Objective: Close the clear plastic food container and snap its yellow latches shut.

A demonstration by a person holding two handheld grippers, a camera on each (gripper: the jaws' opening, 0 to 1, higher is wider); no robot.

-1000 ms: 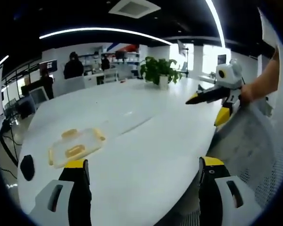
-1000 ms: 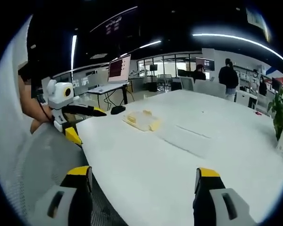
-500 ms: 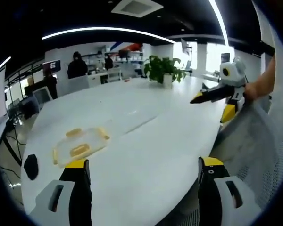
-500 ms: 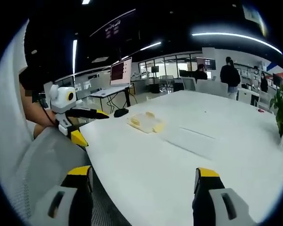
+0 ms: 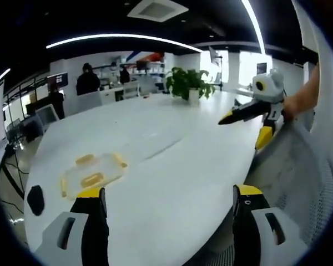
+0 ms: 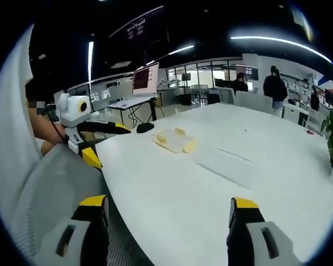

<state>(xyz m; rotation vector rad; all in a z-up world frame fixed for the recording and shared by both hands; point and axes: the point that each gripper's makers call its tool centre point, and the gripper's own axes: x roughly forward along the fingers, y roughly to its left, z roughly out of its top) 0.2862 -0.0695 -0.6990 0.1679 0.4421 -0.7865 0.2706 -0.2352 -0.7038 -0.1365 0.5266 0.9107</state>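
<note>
A: State of the jaws?
B: Left gripper and right gripper both spread wide, empty, at the white table's near edge.
A: Container location?
B: Clear food container lies on the table beyond the left gripper; potted plant stands farther back.
</note>
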